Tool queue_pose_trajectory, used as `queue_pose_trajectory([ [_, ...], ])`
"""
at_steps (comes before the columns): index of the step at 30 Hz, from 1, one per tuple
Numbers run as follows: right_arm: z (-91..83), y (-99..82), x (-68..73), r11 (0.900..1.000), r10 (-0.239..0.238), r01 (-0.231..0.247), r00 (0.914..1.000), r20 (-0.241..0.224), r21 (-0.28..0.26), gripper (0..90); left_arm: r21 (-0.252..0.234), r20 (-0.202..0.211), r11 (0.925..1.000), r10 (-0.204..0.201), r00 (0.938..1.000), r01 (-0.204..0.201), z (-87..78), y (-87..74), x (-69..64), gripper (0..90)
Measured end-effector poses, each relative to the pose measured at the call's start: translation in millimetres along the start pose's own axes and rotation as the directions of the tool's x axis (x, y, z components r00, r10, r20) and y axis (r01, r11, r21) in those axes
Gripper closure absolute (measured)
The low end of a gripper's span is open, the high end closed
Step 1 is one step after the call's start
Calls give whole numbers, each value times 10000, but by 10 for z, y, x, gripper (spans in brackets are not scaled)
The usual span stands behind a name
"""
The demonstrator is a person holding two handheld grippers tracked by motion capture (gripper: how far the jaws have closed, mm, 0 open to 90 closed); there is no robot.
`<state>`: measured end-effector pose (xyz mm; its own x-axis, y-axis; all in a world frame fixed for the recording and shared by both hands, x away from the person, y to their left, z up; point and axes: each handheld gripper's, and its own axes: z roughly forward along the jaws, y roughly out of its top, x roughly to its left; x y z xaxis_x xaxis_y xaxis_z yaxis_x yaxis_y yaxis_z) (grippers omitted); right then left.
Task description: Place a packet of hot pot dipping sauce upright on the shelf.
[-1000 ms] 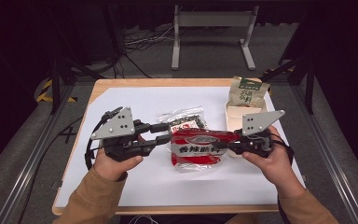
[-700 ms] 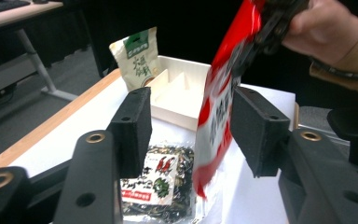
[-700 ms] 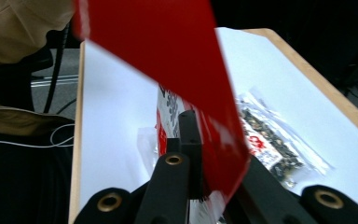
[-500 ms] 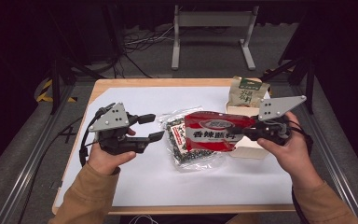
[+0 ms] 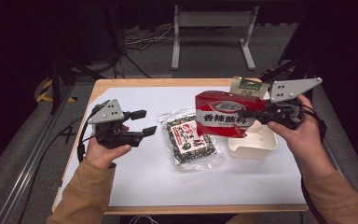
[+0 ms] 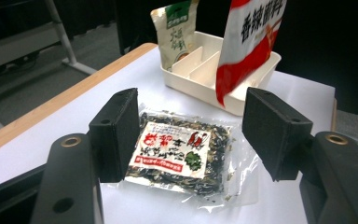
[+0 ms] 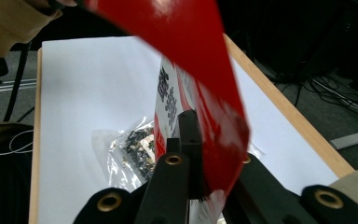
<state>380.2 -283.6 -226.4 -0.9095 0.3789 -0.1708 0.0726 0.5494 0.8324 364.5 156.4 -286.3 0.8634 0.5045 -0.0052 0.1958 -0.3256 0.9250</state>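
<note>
Work in hand: sorting flat food packets into the white divided tray (image 5: 254, 147) at the right of the table (image 5: 135, 84).
Right gripper (image 5: 254, 113): clamped thin on the edge of the red packet (image 5: 226, 119), jaws pinched nearly together in the right gripper view, the glossy red film (image 7: 200, 79) folding over them.
Red packet, place: lifted clear of the table, hanging tilted above the tray's near-left corner; held by one edge so the body can likely be lowered into a compartment.
Left gripper (image 5: 142, 122): empty, jaws just widened and standing well apart, aimed at the clear packet (image 5: 189, 140); nothing between the pads.
Clear packet: flat on the white sheet, crinkly transparent film over dark dried bits, with a red-and-white label (image 6: 172, 149); framed between the left jaws in the left gripper view, probably next to be picked.
Green-topped pouch (image 5: 244, 86): upright at the tray's far end, pale matte bag.
Tray: rigid white plastic, straight walls, inner dividers (image 6: 200, 65) suited to standing packets on edge.
Table surface: wooden rim, smooth white cover.
</note>
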Motion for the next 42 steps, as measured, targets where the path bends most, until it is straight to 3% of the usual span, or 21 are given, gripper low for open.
queue_pose_trajectory([
  [13,-34,-11,-286,9998,55,-64,9984,565,167,891,43,-530,9989,-454,9976,457,22,-112,158,341],
  [19,-50,-37,-484,9996,130,-153,9961,870,248,891,86,-531,9983,-571,9970,576,50,-155,206,327],
  [42,-193,-259,-917,9963,696,-768,9846,1606,388,890,344,-884,9951,-898,9920,931,88,-254,309,293],
])
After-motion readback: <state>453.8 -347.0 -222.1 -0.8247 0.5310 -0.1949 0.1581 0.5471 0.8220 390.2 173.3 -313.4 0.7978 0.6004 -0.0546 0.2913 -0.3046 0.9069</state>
